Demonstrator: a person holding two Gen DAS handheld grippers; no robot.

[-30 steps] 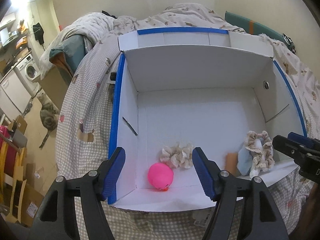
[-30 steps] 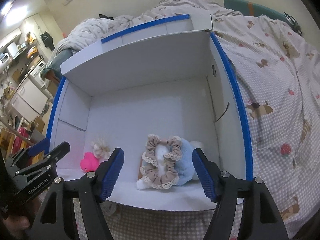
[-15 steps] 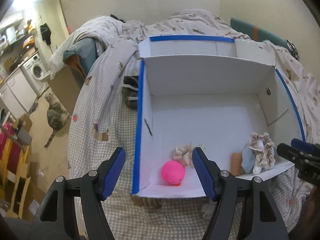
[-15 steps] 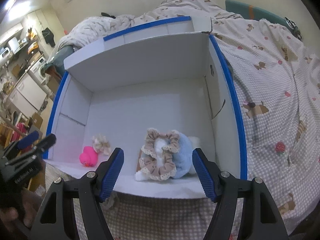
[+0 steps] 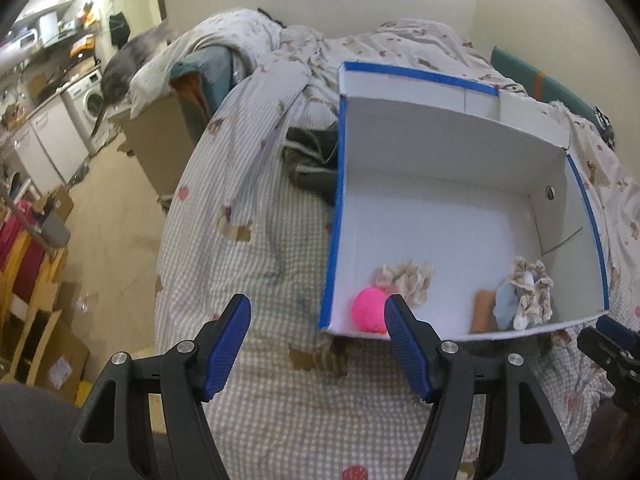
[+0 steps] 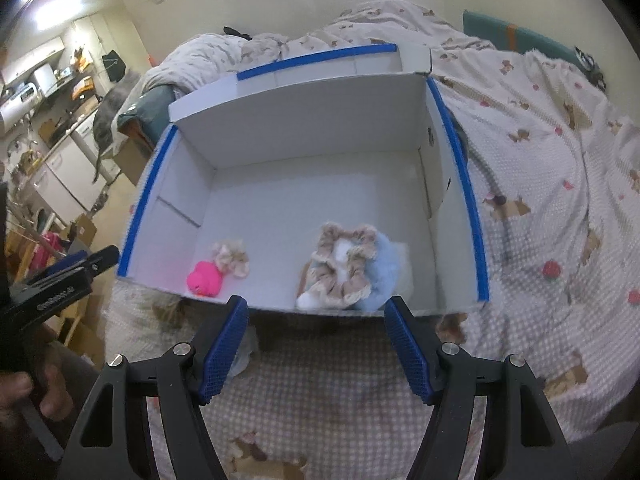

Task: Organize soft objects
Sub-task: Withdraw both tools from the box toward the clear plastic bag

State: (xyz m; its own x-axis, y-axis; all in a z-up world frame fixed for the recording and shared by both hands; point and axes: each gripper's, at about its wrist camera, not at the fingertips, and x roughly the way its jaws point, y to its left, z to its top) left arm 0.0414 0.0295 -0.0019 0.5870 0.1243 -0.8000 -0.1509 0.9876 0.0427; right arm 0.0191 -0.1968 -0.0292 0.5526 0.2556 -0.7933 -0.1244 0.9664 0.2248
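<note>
1. Left wrist view: the left claw (image 5: 316, 346) is seen spread wide and empty, held over the checked bed cover (image 5: 248, 264) just outside the near left corner of the white box (image 5: 452, 148).
2. In the same view, the pink soft toy (image 5: 369, 314) lies inside the box at its near left corner, at about 1 o'clock from the claw and partly hidden behind the right pad. A cream frilled scrunchie (image 5: 406, 278) is touching it on the far side.
3. Toward 3 o'clock, along the box's near wall, a beige frilled scrunchie (image 5: 530, 292) is seen resting on a pale blue plush (image 5: 505, 300), with a small brown piece (image 5: 482, 310) just beside them.
4. Right wrist view: the right claw (image 6: 316, 346) is likewise spread and holding nothing, poised just outside the near wall of the box.
5. Here the beige scrunchie (image 6: 344, 268) and blue plush (image 6: 380, 276) lie at 12 o'clock, directly ahead between the pads; the pile's long axis is judged to run across the claw's opening. The pink toy (image 6: 205, 279) lies at 10 o'clock.
6. The right claw is judged nearer the scrunchie pile, the left nearer the pink toy; any further pickup would turn on that split.
7. A bluish soft item (image 6: 244, 348) is glimpsed on the bed behind the right claw's left pad; its identity cannot be told.
</note>
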